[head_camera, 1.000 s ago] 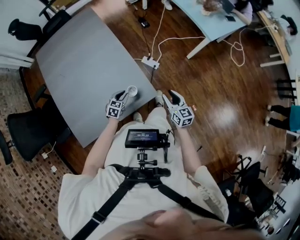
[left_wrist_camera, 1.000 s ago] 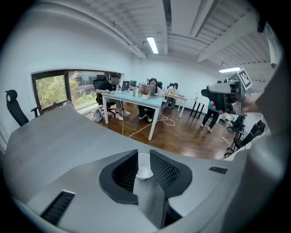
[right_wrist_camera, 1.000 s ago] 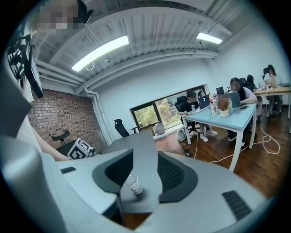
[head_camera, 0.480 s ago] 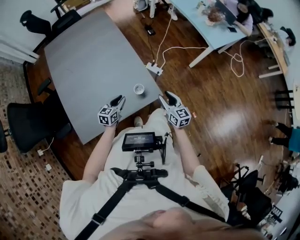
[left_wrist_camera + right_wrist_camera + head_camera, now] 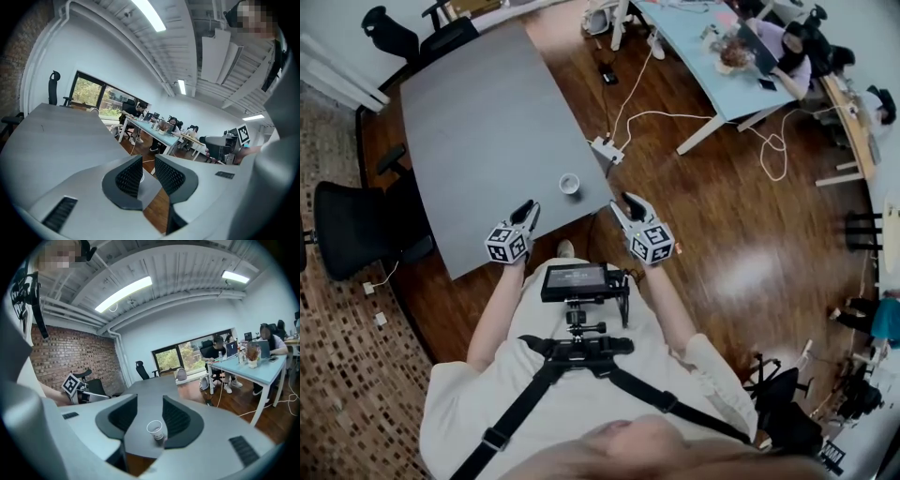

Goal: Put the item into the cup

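A white paper cup (image 5: 569, 184) stands upright near the grey table's (image 5: 478, 122) near right corner. In the right gripper view the cup (image 5: 155, 430) shows in line with the gap between the jaws, farther out on the table. My left gripper (image 5: 526, 208) hovers over the table's near edge, a short way left of and nearer than the cup, open and empty (image 5: 148, 164). My right gripper (image 5: 628, 202) is held over the wooden floor to the right of the table corner, open and empty (image 5: 150, 404). No loose item shows in any view.
Black office chairs (image 5: 356, 225) stand at the table's left side and far end. A power strip (image 5: 605, 150) with white cables lies on the floor beyond the corner. A light blue table (image 5: 712, 47) with seated people is at the upper right. A chest-mounted monitor (image 5: 577, 279) sits below the grippers.
My left gripper, right beside the cup a second ago, has drawn back toward me. Both grippers now sit farther from the cup, which stays in place.
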